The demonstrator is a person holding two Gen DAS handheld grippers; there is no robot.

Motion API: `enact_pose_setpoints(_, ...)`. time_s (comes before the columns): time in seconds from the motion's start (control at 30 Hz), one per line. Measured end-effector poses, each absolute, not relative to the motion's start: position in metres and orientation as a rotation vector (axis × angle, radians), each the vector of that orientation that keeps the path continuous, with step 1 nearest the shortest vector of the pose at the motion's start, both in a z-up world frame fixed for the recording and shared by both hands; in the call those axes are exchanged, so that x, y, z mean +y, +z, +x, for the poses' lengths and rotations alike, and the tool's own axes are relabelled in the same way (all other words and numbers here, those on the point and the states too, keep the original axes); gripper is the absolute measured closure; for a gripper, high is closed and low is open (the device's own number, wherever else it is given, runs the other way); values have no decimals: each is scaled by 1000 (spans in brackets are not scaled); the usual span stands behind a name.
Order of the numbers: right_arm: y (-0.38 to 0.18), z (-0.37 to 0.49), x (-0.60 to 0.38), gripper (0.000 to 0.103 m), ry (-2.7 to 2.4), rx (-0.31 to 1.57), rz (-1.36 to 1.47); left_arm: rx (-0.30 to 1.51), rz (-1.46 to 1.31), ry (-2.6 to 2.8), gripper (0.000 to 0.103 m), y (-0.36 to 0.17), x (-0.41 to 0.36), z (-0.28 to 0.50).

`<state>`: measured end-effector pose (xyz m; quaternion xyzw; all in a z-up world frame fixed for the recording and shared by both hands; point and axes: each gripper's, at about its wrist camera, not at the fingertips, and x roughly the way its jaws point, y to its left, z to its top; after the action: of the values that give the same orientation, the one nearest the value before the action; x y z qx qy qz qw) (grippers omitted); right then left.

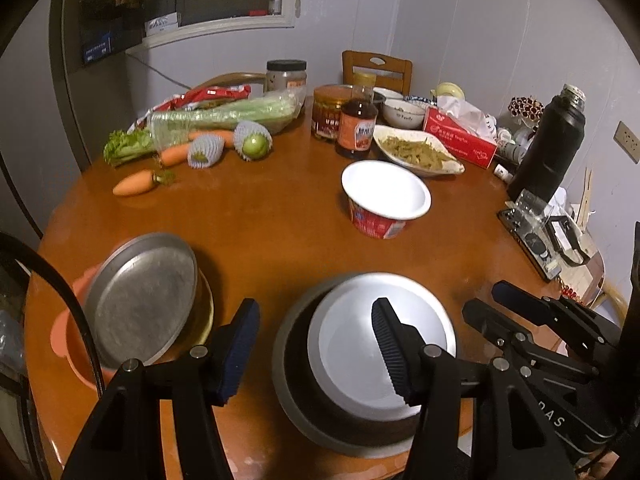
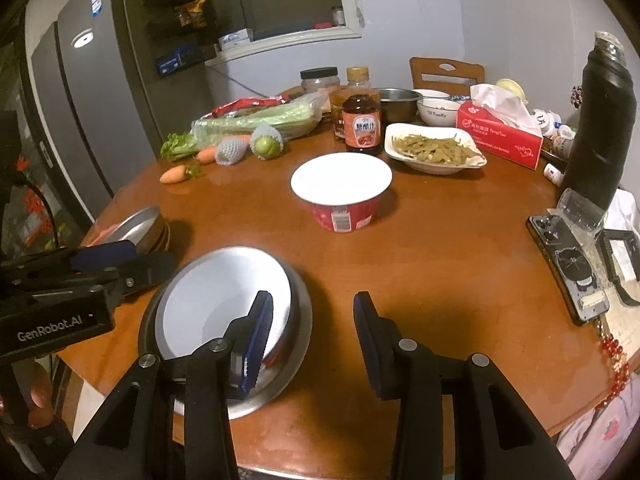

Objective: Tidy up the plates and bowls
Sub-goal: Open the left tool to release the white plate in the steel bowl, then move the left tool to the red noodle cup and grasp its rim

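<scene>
At the near edge of the round wooden table (image 2: 440, 264), a white bowl (image 2: 224, 300) sits nested in a grey metal bowl (image 2: 296, 344). The left gripper (image 1: 316, 344) and right gripper (image 2: 312, 336) both stand spread, pinching nothing. A metal plate (image 1: 140, 296) leans tilted on an orange basin (image 1: 76, 360) at the table's left edge.

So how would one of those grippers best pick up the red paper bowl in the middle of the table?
Probably by the rim of the red paper bowl: one finger inside, one outside, coming from above on the near side. It stands upright, open and apparently empty, and looks too wide for the gripper to span.
</scene>
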<state>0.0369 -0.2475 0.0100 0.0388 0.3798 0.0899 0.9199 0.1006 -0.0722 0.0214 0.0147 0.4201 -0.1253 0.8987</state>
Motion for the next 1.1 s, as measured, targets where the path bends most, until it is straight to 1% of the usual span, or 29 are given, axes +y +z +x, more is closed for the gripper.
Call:
enact_pose_setpoints(0.3,25,63,-255,59,164,769,85,856,55,-238,45,41,-72,130)
enact_pose_setpoints(0.6,53,96,-264,58,147,749,84,831,74,-226,45,71,-78,160)
enact_pose_setpoints(0.67,62,102,-266,54,145,739,83,824,74,-228,45,78,-80,167)
enact_pose_setpoints(0.7,66,105,-267,50,144,734,82,822,76,-226,45,81,-81,170)
enact_pose_setpoints(0.93,85,127,-279,49,125,709,90,808,82,-232,45,97,-91,192)
enact_pose_setpoints(1.1,92,142,-287,49,115,698,97,809,84,-245,45,97,-103,208)
